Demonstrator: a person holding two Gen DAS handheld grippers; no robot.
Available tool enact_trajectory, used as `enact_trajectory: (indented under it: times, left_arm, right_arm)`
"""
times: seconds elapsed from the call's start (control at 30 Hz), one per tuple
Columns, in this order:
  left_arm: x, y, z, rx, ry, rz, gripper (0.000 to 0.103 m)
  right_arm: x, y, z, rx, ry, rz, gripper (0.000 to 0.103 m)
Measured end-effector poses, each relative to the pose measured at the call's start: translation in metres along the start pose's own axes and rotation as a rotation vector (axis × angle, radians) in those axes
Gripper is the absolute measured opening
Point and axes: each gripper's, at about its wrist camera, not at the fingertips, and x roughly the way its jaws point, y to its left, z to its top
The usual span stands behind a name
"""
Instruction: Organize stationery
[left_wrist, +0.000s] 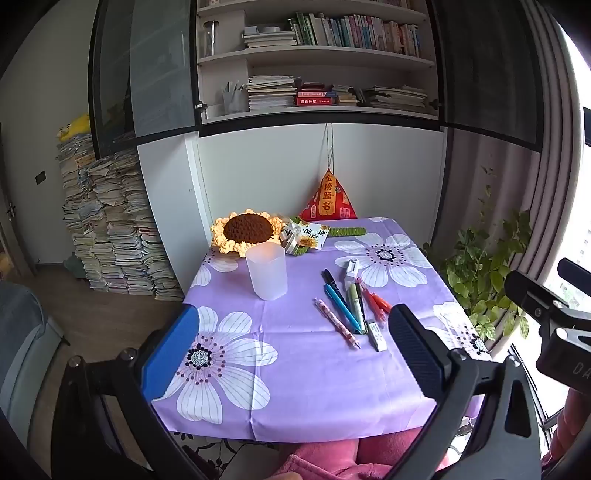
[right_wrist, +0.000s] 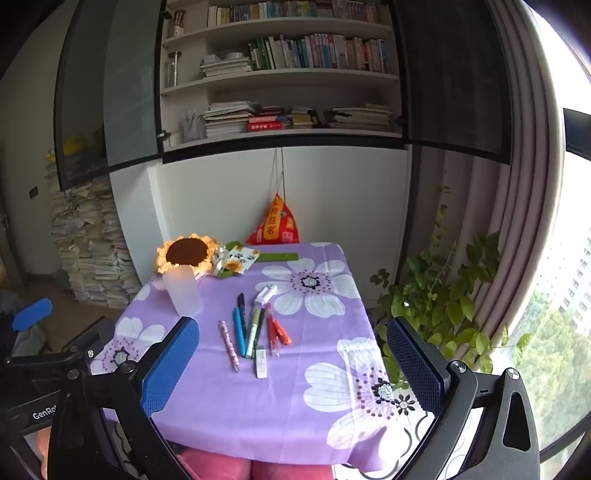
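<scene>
From the left claw (left_wrist: 295, 354) you catch the right claw's black frame at the far right; from the right claw (right_wrist: 291, 365) you see the window and trees outside. Both claws hang wide open above the near edge of the tabletop (left_wrist: 295, 398), holding nothing. The pens (left_wrist: 351, 306) lie side by side mid-cloth, right of the empty cup (left_wrist: 266, 273), apart from it.

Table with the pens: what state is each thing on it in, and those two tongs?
Frosted cup: upright, nothing visible inside.
Pens: lying loose on the purple cloth, outside the cup.
Eraser: flat beside the pens.
Left tongs: open, holding nothing.
Right tongs: open, holding nothing.
</scene>
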Motion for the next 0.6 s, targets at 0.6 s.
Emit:
enact_trajectory:
  times: [0.6]
  left_arm:
    - [0.009, 0.001, -0.004, -0.032, -0.007, -0.007, 0.102]
  right_arm:
    - [0.007, 0.002, 0.000, -0.008, 0.026, -0.002, 0.102]
